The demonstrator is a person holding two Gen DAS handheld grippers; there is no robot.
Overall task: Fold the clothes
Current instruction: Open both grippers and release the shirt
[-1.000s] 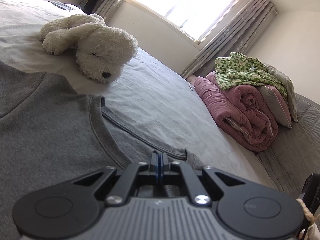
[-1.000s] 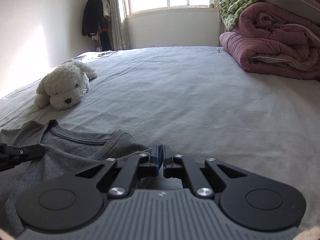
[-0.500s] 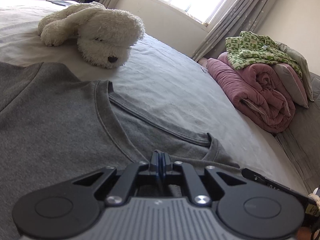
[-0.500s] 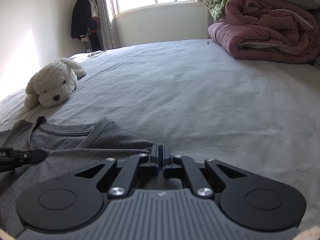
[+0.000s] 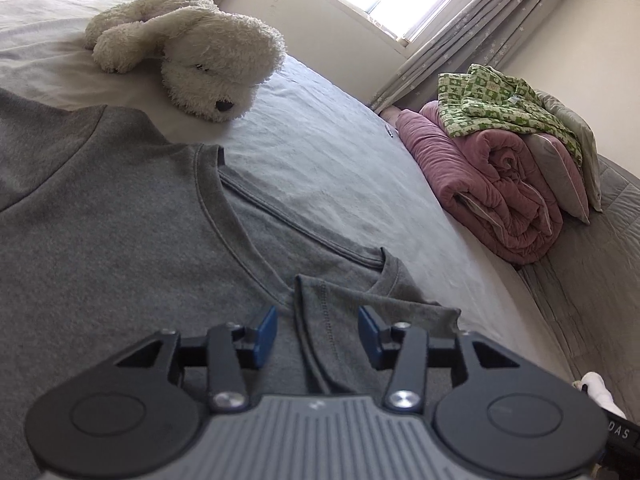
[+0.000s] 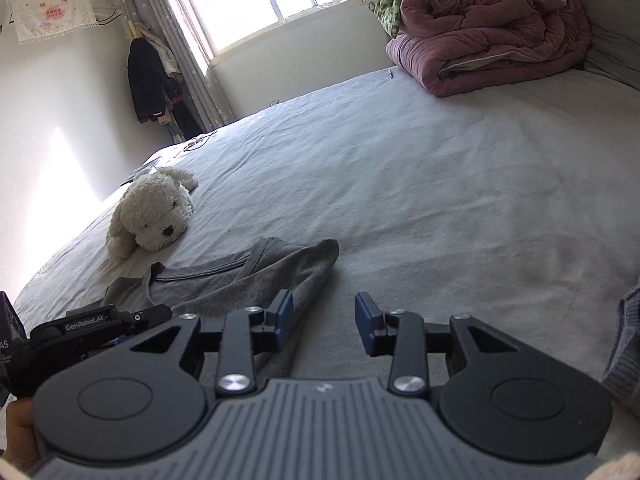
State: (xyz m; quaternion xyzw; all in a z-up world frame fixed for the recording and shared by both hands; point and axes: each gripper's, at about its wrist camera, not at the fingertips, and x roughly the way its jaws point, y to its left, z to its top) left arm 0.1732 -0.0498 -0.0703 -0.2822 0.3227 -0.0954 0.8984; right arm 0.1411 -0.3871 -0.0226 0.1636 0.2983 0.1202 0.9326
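A grey T-shirt (image 5: 120, 232) lies on the bed with its collar toward the window. One sleeve (image 5: 360, 304) is folded in over the shoulder. My left gripper (image 5: 318, 334) is open just above that folded sleeve, blue pads either side of its hem. In the right wrist view the same grey T-shirt (image 6: 248, 280) lies left of centre. My right gripper (image 6: 324, 322) is open over the sheet at the shirt's right edge, and its left pad overlaps the cloth in the picture. The left gripper's black body (image 6: 92, 320) shows at the lower left.
A white plush dog (image 5: 200, 52) lies just beyond the collar, also seen as the plush dog (image 6: 152, 212). A rolled pink duvet (image 5: 500, 184) with a green patterned blanket (image 5: 500, 104) is stacked at the bed's right end. Grey bedsheet (image 6: 440, 200) spreads wide to the right.
Both grippers were shut on the shirt's cloth; now both are open and the cloth lies released, the sleeve folded over. The right gripper has lifted and drawn back.
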